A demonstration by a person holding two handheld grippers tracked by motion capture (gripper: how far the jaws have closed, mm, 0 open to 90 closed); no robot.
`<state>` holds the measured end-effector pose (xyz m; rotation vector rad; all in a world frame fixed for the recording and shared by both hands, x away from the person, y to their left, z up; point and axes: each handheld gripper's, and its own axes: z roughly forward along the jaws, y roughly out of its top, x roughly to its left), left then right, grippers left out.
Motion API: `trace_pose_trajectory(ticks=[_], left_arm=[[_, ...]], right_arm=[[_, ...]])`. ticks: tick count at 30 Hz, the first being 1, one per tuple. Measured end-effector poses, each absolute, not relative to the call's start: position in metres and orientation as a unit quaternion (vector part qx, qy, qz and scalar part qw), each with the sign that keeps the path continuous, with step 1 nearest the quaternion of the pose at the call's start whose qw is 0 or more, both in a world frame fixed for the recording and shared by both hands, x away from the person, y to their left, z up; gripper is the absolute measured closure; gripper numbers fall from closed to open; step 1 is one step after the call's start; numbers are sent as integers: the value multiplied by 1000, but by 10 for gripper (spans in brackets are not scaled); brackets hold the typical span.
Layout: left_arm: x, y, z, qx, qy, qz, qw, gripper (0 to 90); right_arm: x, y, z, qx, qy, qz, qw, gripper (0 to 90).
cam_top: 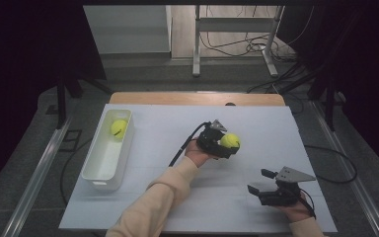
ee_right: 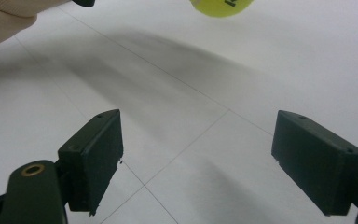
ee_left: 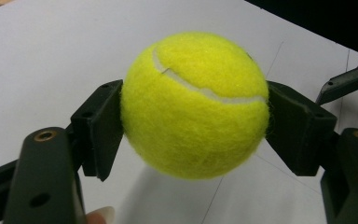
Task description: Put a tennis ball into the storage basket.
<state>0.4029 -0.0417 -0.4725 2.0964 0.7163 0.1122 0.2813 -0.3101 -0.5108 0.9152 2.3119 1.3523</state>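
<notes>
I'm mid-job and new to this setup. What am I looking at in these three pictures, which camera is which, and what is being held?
No robot arm here: a person holds a two-jaw hand-held gripper in each hand. The wide picture comes from a fixed camera above the white table, looking forward and down. The other two come from cameras riding on each gripper, looking along its black jaws.

The left hand-held gripper is shut on a fuzzy yellow tennis ball, held clear of the table, with its shadow below. From above, the same ball sits near the table's middle.

The right hand-held gripper is open and holds nothing; its view shows the jaws wide apart over bare table.

At the table's left stands a long white plastic bin with a second yellow tennis ball inside, at its far end.
</notes>
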Motion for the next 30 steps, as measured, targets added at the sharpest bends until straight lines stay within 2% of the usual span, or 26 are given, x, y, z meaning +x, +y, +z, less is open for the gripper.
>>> trace_pose_trajectory(ticks=[30], left_arm=[[397, -15, -462, 833, 298, 54, 462, 262]], right_arm=[[281, -310, -511, 322, 806, 471, 156, 168]])
